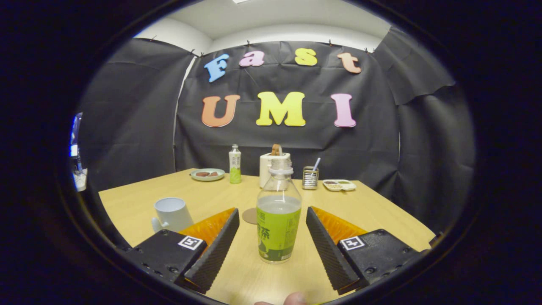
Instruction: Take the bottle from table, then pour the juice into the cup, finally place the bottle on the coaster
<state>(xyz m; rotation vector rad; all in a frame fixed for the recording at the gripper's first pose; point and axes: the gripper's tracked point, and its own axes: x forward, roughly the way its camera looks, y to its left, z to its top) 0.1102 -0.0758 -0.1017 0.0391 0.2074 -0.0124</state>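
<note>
Bottle: a clear, uncapped plastic bottle with a green label (278,212), part-filled with pale juice, stands upright on the light wooden table (372,207).
Gripper: the gripper (273,231) is spread wide, its fingers flanking the bottle without touching it.
Coaster: a round brown coaster (250,215) lies just behind the bottle.
Cup: a white handled mug (171,214) sits beyond the left finger.
Background: a second green-labelled bottle (235,164), a white toaster (270,166) and two plates line the far edge.

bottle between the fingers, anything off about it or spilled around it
Nothing spilled. The bottle stands upright on the table, capless and part full, between the open fingers of the gripper, neither touching it. The cup is upright beside the fingers, and the coaster lies just behind the bottle.
</note>
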